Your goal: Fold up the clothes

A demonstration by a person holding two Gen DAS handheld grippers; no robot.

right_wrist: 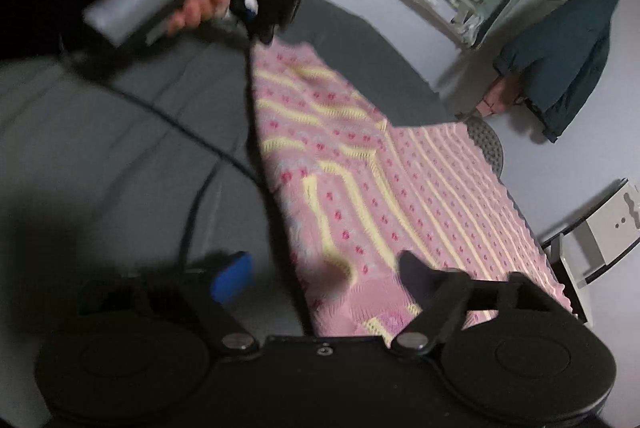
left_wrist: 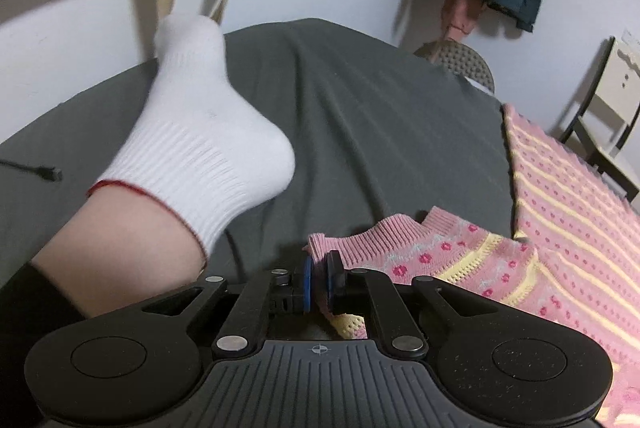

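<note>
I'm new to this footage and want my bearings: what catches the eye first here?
The pink knitted sweater with yellow stripes, spread over the grey sheet. The left gripper has its jaws shut on the ribbed cuff, while the right gripper hovers open. A foot in a white sock rests at left.

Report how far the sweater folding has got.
Done: little; the sweater lies mostly flat on the grey sheet. In hand: the left gripper is shut on its cuff; the right gripper is open at the near edge. Left: essentially all folds.
</note>
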